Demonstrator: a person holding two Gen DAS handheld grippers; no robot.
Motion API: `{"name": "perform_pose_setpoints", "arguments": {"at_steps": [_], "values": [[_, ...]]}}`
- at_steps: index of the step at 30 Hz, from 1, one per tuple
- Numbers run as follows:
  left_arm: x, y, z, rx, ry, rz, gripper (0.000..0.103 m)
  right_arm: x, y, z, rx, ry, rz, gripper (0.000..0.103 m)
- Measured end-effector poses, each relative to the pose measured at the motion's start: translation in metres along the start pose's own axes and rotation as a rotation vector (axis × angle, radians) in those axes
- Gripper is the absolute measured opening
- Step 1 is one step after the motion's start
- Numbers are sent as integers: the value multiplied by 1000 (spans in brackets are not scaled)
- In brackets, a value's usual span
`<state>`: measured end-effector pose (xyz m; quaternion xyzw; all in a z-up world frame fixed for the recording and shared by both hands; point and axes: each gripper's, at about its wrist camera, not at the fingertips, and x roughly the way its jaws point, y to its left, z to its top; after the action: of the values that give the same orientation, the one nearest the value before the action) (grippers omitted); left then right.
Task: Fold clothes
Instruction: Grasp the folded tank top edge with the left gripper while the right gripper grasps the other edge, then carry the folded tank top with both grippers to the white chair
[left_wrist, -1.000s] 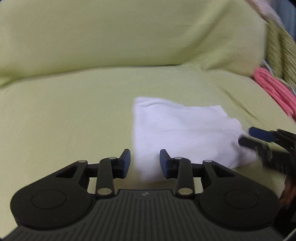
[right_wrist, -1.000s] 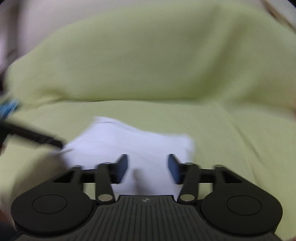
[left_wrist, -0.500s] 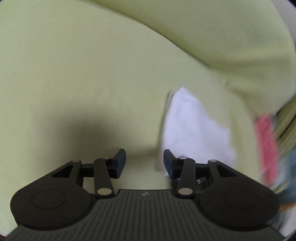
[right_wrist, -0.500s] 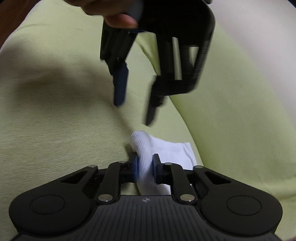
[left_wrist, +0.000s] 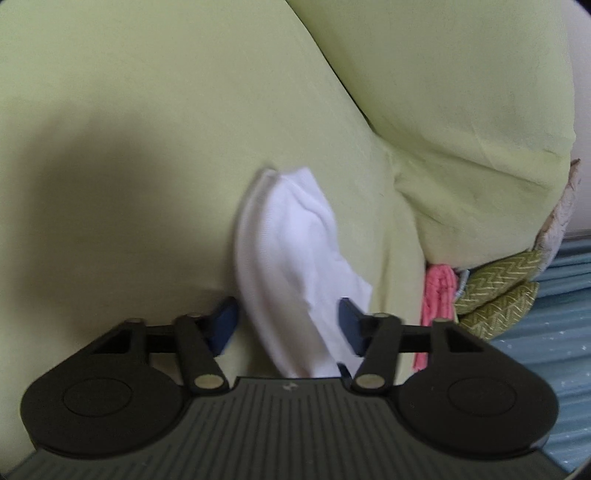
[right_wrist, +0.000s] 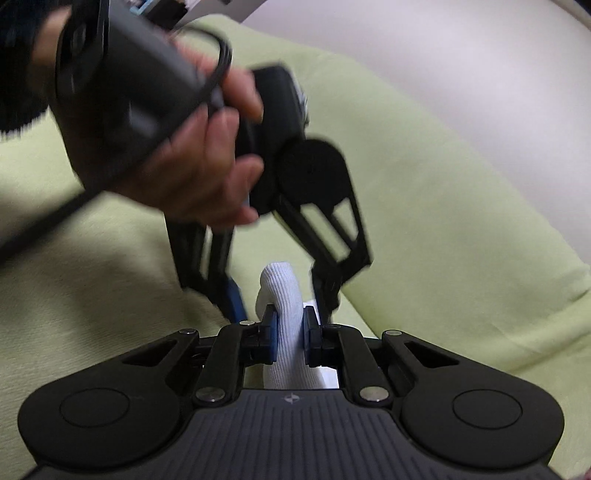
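A small white ribbed garment (left_wrist: 291, 258) stands up in a bunched fold on the light green sofa cover (left_wrist: 147, 129). In the right wrist view my right gripper (right_wrist: 290, 332) is shut on this white garment (right_wrist: 282, 291), its blue pads pressing both sides. My left gripper (left_wrist: 288, 325) straddles the same fold from the other end. Its jaws are closing with the cloth between them, and a gap still shows beside the pads. In the right wrist view the left gripper (right_wrist: 280, 304) reaches down around the cloth, held by a person's hand (right_wrist: 192, 166).
The sofa's green back cushion (left_wrist: 461, 110) rises to the right. A pink knitted item (left_wrist: 437, 295) and a green zigzag-patterned cushion (left_wrist: 495, 295) are wedged at the seat's end, with blue flooring (left_wrist: 546, 350) beyond. A pale wall (right_wrist: 480, 55) lies behind the sofa.
The garment lay flat; now it is pinched up into a standing fold. My right gripper shut on it and rolled. My left gripper rolled, came down and moved astride the cloth.
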<state>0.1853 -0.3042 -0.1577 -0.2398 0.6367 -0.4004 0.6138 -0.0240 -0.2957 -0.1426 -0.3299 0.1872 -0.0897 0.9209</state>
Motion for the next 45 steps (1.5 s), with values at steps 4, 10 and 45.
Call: {"name": "perform_pose_setpoints", "arguments": {"at_steps": [4, 10, 45], "values": [[18, -5, 1, 66, 11, 31, 9, -4, -11, -5, 40, 33, 74, 22], [15, -1, 0, 113, 15, 26, 9, -37, -110, -63, 702, 162, 320, 42], [13, -82, -25, 495, 12, 182, 8, 1, -214, -235, 1735, 299, 471, 12]]}}
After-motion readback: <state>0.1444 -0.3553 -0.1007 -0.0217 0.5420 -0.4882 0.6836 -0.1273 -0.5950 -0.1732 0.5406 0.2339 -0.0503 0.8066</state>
